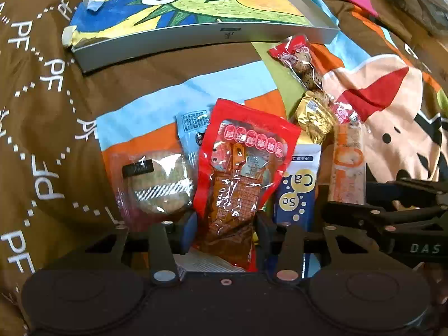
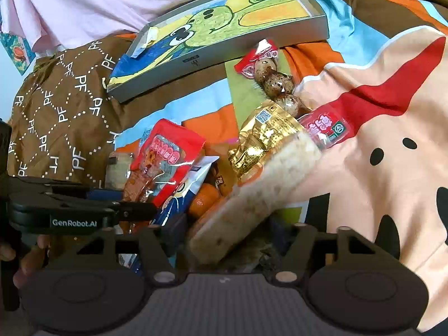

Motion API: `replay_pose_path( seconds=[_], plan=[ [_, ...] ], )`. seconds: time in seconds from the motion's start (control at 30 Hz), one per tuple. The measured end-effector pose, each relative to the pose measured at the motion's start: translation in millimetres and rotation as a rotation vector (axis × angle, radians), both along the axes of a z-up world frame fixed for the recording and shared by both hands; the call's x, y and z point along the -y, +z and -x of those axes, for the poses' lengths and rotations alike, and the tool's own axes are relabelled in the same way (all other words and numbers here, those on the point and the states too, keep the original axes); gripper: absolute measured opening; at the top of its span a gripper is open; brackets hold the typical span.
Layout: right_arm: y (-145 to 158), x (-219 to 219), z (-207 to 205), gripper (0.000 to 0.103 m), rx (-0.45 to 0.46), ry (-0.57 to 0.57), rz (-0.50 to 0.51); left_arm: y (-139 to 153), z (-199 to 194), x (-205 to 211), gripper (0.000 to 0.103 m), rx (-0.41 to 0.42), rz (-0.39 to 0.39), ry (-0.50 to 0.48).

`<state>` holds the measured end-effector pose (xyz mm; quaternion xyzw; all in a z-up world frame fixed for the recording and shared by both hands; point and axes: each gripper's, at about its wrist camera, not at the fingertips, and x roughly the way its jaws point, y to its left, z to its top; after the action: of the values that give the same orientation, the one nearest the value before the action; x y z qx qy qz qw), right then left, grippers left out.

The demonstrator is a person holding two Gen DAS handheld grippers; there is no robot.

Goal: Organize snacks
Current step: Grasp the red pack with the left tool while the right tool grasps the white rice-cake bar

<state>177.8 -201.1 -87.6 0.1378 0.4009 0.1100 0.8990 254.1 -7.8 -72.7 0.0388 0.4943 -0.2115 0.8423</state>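
Note:
A pile of snacks lies on a colourful bedsheet. My left gripper (image 1: pixel 226 231) is open, its jaws on either side of the lower end of a red snack pouch (image 1: pixel 240 168), not clamped. Around it lie a round cake in clear wrap (image 1: pixel 161 182), a blue-and-white Ca/Se packet (image 1: pixel 298 193) and a gold packet (image 1: pixel 315 120). My right gripper (image 2: pixel 228 233) is open around the near end of a long rice-cracker pack (image 2: pixel 252 198). A quail-egg pack (image 2: pixel 275 81) lies beyond. The grey box (image 1: pixel 168 47) with a dinosaur drawing stands behind.
A brown "PF" printed cloth (image 1: pixel 42 112) covers the left side. The bedsheet (image 2: pixel 378 154) with a cartoon print spreads to the right. Pink fabric (image 2: pixel 98 8) lies behind the box. Each gripper shows at the edge of the other's view.

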Motion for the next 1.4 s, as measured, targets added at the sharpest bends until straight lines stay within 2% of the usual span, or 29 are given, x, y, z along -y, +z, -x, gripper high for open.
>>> replay_pose_path(
  seconds=[0.03, 0.1, 0.2, 0.4, 0.53, 0.6, 0.73, 0.8, 0.9, 1.1, 1.4],
  plan=[
    [0, 0, 1, 0.056, 0.002, -0.001, 0.0, 1, 0, 0, 0.045, -0.007, 0.009, 0.006],
    [1, 0, 3, 0.043, 0.01, 0.004, 0.005, 2, 0, -1, 0.045, -0.026, 0.029, 0.023],
    [4, -4, 6, 0.033, 0.032, 0.032, 0.033, 4, 1, -4, 0.044, -0.056, 0.079, 0.043],
    [11, -18, 13, 0.032, 0.087, 0.076, 0.125, 6, 4, -10, 0.044, -0.103, 0.174, 0.1],
    [10, -21, 11, 0.034, 0.102, 0.084, 0.169, 1, 1, -11, 0.045, -0.103, 0.159, 0.119],
    [9, -21, 9, 0.039, 0.105, 0.091, 0.157, 0, -1, -11, 0.045, -0.095, 0.154, 0.122],
    [8, -17, 7, 0.04, 0.092, 0.08, 0.115, 0, -1, -11, 0.044, -0.085, 0.151, 0.125],
    [8, -16, 7, 0.037, 0.09, 0.075, 0.106, 1, 0, -10, 0.043, -0.08, 0.15, 0.124],
    [8, -19, 8, 0.031, 0.097, 0.066, 0.147, 2, 2, -10, 0.043, -0.077, 0.156, 0.122],
    [12, -39, 18, 0.029, 0.178, 0.096, 0.347, 1, 8, -13, 0.042, -0.061, 0.176, 0.132],
    [1, -84, 41, 0.029, 0.368, 0.205, 0.797, 9, 16, -13, 0.042, 0.021, 0.199, 0.138]
  ],
)
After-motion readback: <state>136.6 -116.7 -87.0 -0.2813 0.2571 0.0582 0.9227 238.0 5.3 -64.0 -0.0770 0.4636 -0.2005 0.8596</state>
